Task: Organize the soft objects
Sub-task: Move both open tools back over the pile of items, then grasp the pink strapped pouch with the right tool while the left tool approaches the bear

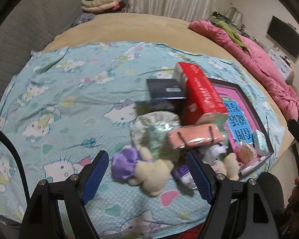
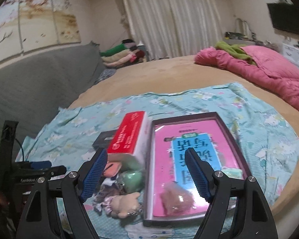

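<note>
A pile of soft things lies on a light blue cat-print sheet (image 1: 55, 99): a cream plush bear with a purple bow (image 1: 149, 173), a green-white packet (image 1: 159, 137), a pink wrapped cloth (image 1: 195, 137). My left gripper (image 1: 147, 177) hovers open over the bear, not touching it. A dark-framed tray (image 2: 225, 125) with a pink and blue liner holds a pinkish wrapped item (image 2: 177, 201) and a pale green packet (image 2: 232, 173). My right gripper (image 2: 147, 173) stands open above the tray's left rim, nothing between its pads. The bear (image 2: 125, 205) lies left of the tray.
A red and white box (image 1: 199, 93) leans on a dark box (image 1: 165, 95) behind the pile. A pink quilt (image 2: 269, 73) lies at the bed's far right. Folded clothes (image 2: 119, 55) are stacked by a grey headboard (image 2: 39, 83). The left gripper's body (image 2: 29, 171) shows at the left.
</note>
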`<state>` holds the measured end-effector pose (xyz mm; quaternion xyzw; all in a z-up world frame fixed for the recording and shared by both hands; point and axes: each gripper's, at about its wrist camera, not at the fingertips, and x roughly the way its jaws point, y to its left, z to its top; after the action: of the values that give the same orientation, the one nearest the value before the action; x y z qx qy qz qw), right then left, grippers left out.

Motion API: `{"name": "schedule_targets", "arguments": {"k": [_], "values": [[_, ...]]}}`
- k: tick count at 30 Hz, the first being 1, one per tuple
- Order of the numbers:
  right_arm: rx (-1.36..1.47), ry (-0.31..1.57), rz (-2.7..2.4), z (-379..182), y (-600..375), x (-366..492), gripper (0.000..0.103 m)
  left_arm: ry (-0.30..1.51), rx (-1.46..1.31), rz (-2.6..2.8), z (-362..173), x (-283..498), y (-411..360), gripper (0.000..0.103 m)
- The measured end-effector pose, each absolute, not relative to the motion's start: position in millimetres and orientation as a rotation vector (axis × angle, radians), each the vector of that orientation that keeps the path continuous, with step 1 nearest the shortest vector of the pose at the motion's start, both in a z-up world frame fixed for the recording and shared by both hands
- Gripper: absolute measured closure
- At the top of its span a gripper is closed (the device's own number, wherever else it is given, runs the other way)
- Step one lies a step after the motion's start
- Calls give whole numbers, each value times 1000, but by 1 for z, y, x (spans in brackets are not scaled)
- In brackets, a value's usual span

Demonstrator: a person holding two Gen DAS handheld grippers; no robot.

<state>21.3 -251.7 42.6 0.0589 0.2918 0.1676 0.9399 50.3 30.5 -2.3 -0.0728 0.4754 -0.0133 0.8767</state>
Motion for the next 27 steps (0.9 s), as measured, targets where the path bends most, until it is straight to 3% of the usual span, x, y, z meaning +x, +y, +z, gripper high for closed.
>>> {"name": "schedule_targets", "arguments": {"k": [27], "values": [[-490, 566, 511, -16, -127, 14, 22, 1199, -454, -29, -82, 64, 63, 23]]}}
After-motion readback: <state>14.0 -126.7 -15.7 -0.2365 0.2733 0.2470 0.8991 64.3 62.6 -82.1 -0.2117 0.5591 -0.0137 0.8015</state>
